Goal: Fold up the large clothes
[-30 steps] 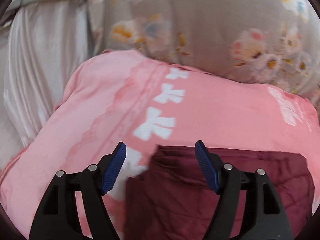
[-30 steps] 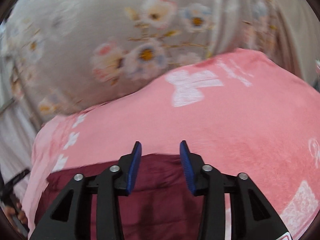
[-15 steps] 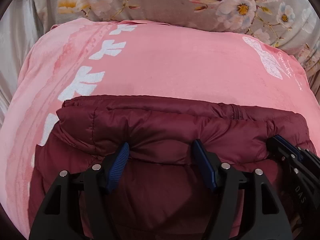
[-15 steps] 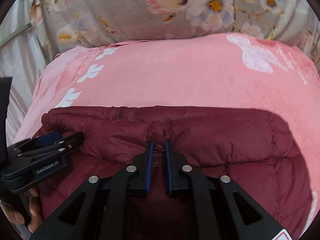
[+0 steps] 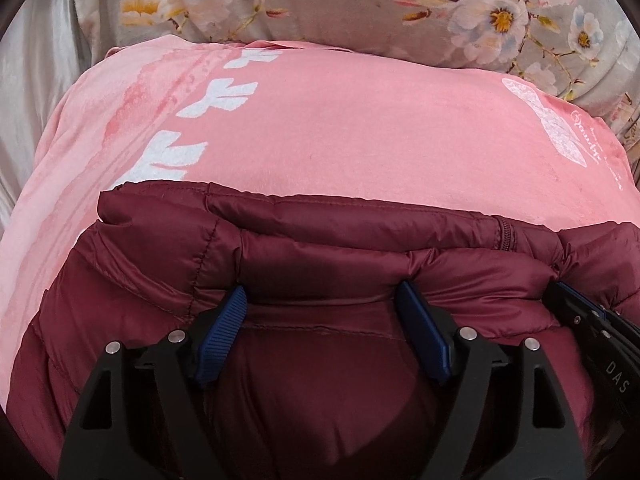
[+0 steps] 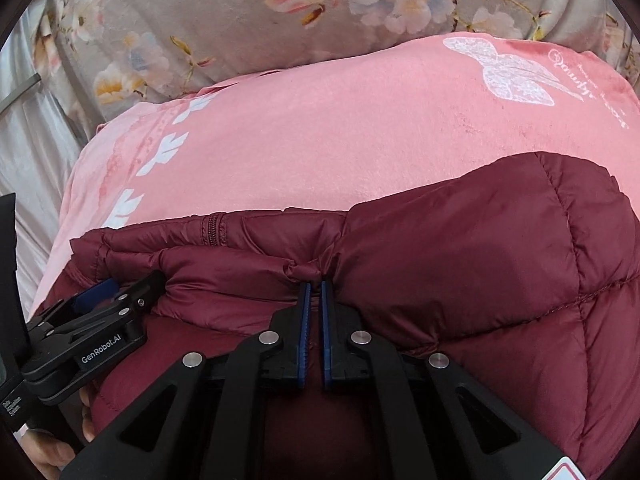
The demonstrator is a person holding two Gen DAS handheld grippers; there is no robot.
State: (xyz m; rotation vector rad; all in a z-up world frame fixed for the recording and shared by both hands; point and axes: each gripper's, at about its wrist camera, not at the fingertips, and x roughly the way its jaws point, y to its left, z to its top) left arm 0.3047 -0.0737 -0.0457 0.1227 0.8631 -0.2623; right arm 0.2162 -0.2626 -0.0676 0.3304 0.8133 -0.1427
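On the pink blanket (image 5: 360,136) lies our maroon puffer jacket (image 5: 320,380). Our left tongs (image 5: 322,298) are spread at its folded edge; our right tongs (image 6: 314,286) pinch that edge farther right.

Bedroom: pink blanket (image 5: 360,132), floral bedding (image 5: 340,4).

"GenRobot.AI" stands in white letters on the black body of the left gripper (image 6: 105,295), seen from the right wrist view. In the left wrist view, the right gripper (image 5: 562,294) at the frame's edge shows the white letters "DAS". The pink blanket (image 6: 320,128) carries white cursive script beside its butterfly print, too small and curved to read.
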